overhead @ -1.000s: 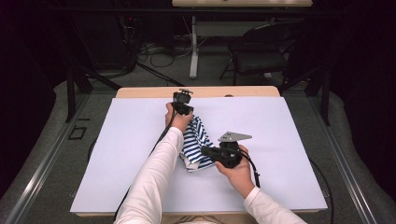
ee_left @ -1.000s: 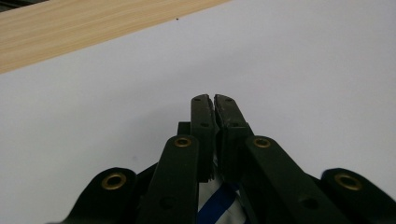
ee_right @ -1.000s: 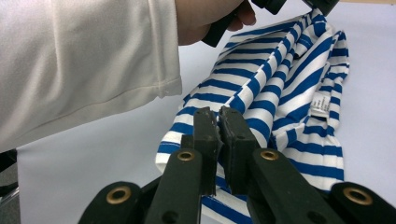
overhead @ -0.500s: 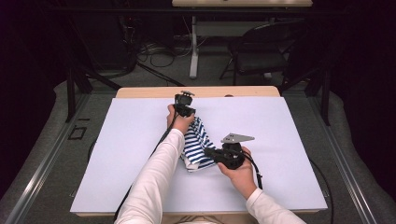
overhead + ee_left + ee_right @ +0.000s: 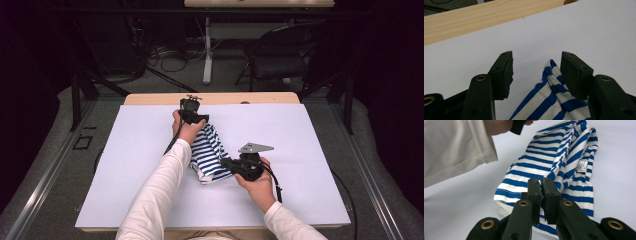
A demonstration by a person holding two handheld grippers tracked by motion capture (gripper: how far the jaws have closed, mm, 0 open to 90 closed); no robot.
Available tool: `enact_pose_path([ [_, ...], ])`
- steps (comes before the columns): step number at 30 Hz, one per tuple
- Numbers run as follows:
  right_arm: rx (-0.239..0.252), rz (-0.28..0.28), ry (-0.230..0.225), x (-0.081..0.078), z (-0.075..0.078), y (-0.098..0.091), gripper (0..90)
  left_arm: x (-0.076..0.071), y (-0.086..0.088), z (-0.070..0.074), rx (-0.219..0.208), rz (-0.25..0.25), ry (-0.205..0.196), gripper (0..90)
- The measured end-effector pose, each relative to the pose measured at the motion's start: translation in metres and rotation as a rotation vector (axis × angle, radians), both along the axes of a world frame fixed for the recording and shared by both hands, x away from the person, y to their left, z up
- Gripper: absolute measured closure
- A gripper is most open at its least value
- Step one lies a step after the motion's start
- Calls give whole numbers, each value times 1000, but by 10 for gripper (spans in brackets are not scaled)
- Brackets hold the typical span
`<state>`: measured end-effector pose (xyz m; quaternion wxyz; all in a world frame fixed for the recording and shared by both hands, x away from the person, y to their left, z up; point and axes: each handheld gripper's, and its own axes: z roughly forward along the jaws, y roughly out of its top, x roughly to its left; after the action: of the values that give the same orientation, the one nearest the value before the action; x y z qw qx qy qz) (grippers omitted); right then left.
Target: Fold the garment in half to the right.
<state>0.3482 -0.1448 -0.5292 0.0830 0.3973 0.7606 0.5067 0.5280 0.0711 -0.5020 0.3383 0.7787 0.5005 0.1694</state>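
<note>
A blue-and-white striped cloth lies crumpled in the middle of the white sheet. My left gripper is at its far end. Its jaws have just been opening and now stand apart. A peak of the cloth rises between them, close against the right-hand jaw, with no pad pressing on it. My right gripper is at the cloth's near edge. In the right gripper view the jaws are closed together on a fold of the striped cloth, which has a small white label.
The white sheet covers a wooden table whose bare far edge shows beyond it. A white-sleeved left forearm crosses the near part. A black chair and cables stand on the floor behind the table.
The left gripper's jaws have opened and let go of the cloth's far end. The right gripper has stayed where it was, still closed on the cloth.
</note>
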Motion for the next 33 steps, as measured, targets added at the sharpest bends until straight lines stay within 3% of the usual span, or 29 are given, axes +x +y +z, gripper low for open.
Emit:
enact_pose_path([
  [9,-4,-15,11,2,-2,-4,860,-2,16,4,-27,14,10,342],
  [16,-13,-12,11,2,-4,-3,860,-4,15,10,-56,-10,-19,294],
  [29,-40,-34,27,4,-9,-9,859,-11,37,5,-29,15,14,317],
  [33,-44,-43,34,4,-11,-11,860,-14,45,1,-46,18,12,339],
])
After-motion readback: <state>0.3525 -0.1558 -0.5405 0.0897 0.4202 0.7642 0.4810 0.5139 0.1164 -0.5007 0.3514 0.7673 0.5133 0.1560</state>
